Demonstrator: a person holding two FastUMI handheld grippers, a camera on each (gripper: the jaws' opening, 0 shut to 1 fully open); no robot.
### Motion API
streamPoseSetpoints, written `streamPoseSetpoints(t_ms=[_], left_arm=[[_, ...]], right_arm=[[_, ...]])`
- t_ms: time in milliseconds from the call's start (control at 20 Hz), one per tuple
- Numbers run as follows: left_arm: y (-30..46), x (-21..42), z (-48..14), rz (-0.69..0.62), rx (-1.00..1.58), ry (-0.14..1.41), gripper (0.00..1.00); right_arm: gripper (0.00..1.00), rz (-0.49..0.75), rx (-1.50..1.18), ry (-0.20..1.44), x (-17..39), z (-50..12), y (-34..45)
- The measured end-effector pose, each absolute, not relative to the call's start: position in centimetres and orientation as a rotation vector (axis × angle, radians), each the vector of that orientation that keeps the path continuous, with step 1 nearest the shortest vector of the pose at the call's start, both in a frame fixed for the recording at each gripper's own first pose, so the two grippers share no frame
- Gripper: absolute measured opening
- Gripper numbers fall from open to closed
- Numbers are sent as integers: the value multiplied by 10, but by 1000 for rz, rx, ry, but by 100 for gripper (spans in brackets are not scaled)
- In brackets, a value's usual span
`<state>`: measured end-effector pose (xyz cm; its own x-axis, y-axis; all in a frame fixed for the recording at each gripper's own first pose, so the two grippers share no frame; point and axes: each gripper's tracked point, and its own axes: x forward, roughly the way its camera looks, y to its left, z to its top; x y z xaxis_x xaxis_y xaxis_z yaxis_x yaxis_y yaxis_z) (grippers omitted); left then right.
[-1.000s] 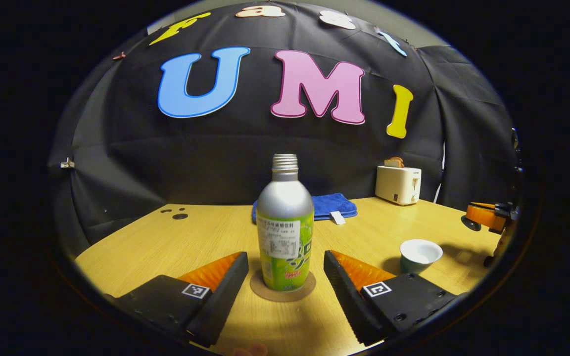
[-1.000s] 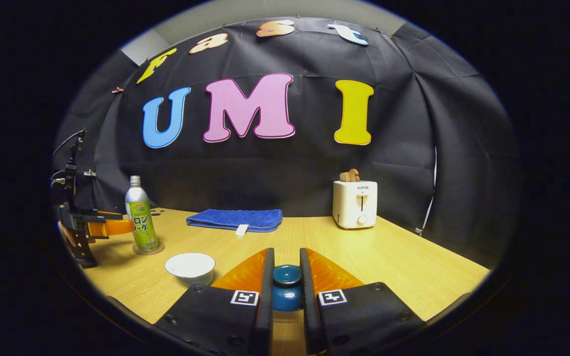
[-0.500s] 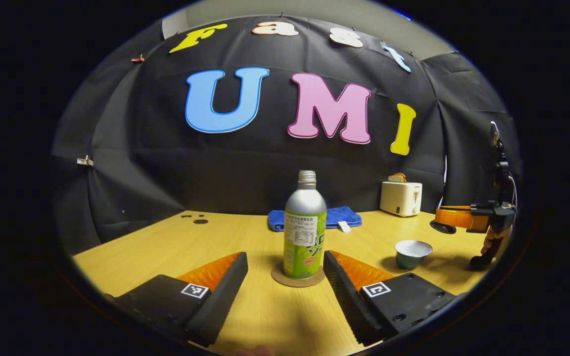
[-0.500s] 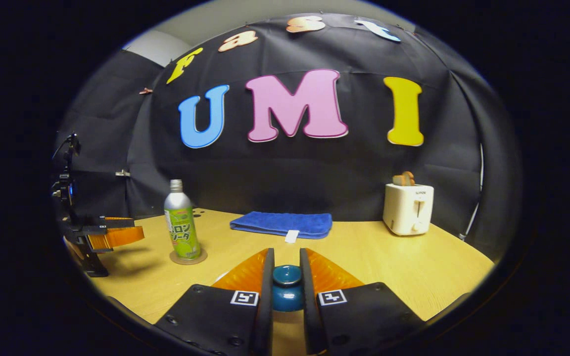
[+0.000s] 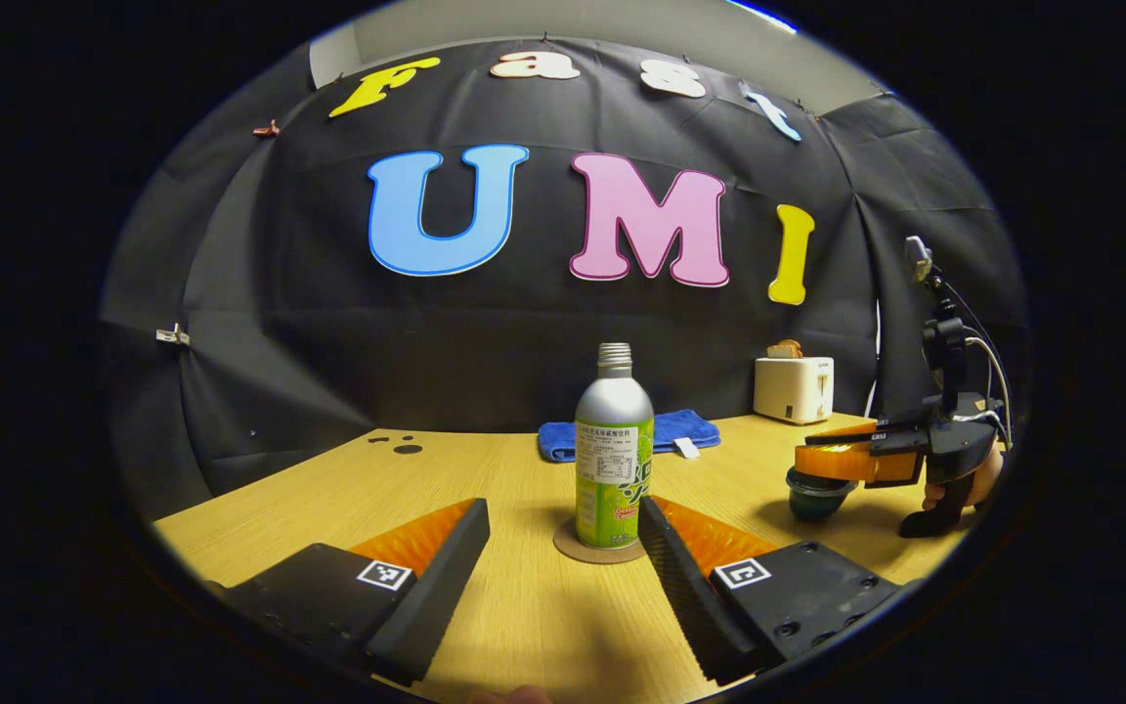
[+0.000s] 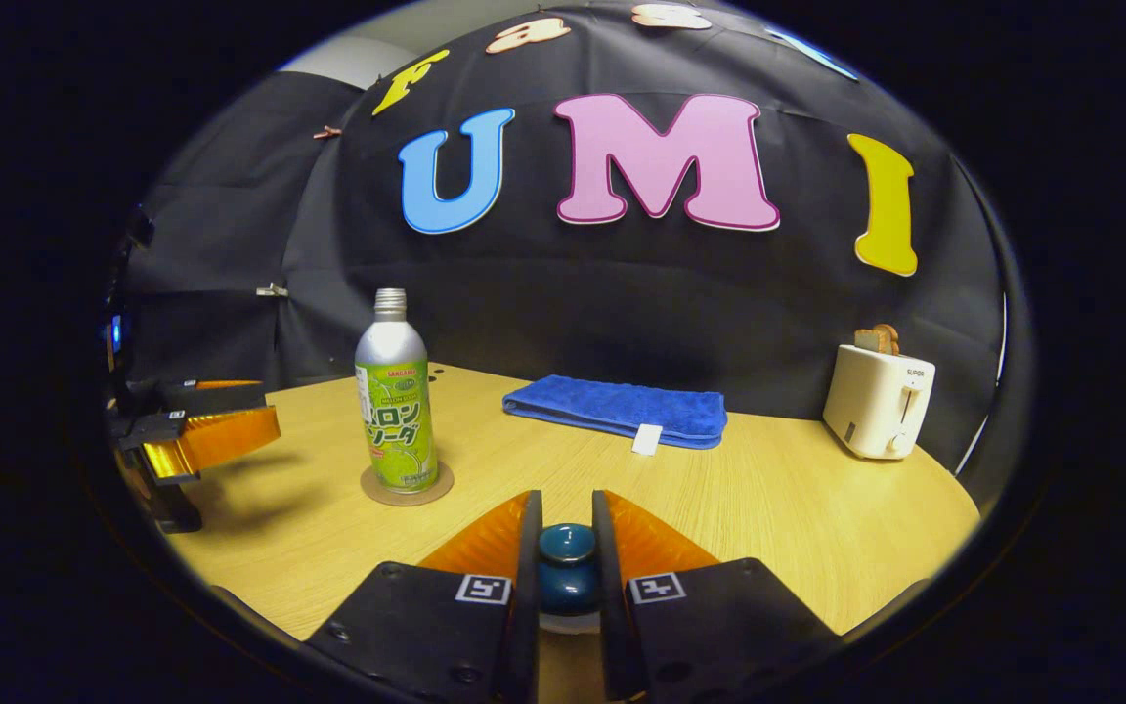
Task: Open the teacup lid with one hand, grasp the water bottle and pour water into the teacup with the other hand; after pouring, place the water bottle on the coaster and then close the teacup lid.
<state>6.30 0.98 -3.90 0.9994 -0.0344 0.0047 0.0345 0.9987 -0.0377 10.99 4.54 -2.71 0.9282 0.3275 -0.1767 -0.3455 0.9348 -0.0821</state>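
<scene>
The silver and green water bottle [image 5: 612, 450] stands upright on a round brown coaster [image 5: 600, 544], uncapped. My left gripper [image 5: 563, 518] is open just in front of it, its fingers to either side and not touching. My right gripper [image 6: 566, 505] is shut on the knob of the dark teal lid [image 6: 568, 577]. In the left gripper view, that right gripper [image 5: 807, 460] holds the lid down over the teal teacup [image 5: 812, 497], hiding its white inside. I cannot tell if the lid rests fully on the rim. In the right gripper view the bottle [image 6: 392, 411] is left of centre.
A folded blue towel [image 6: 622, 406] lies at the back of the wooden table [image 6: 768, 508]. A white toaster [image 6: 876, 401] with toast stands at the back right. The left gripper [image 6: 265, 413] reaches in from the left edge, near the coaster [image 6: 407, 485].
My left gripper has drawn back from the bottle, still open. My right gripper has carried the lid over to the teacup and lowered it, covering the cup's white inside.
</scene>
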Motion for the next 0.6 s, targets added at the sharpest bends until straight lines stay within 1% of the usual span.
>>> streamPoseSetpoints(t_ms=[100, 150, 200, 300, 400, 500, 550, 600], left_arm=[[10, 61, -38, -38, -39, -5, 96], [10, 61, -39, -38, -39, -5, 96], [10, 61, -39, -38, -39, -5, 96], [10, 62, -40, -38, -40, -6, 96], [10, 61, -39, -38, -40, -6, 96], [12, 62, -41, -27, -41, -5, 96], [14, 61, -41, -17, -42, -4, 96], [14, 60, -40, -11, -42, -4, 96]], right_arm=[[29, 317, -113, 189, 111, -32, 39], [24, 309, -106, 193, 112, -32, 37], [30, 309, -100, 196, 112, -32, 39], [30, 311, -97, 202, 112, -33, 39], [33, 314, -94, 211, 110, -34, 38], [40, 313, -75, 206, 105, -32, 35], [54, 300, -59, 179, 103, -27, 31], [61, 290, -39, 149, 99, -21, 27]])
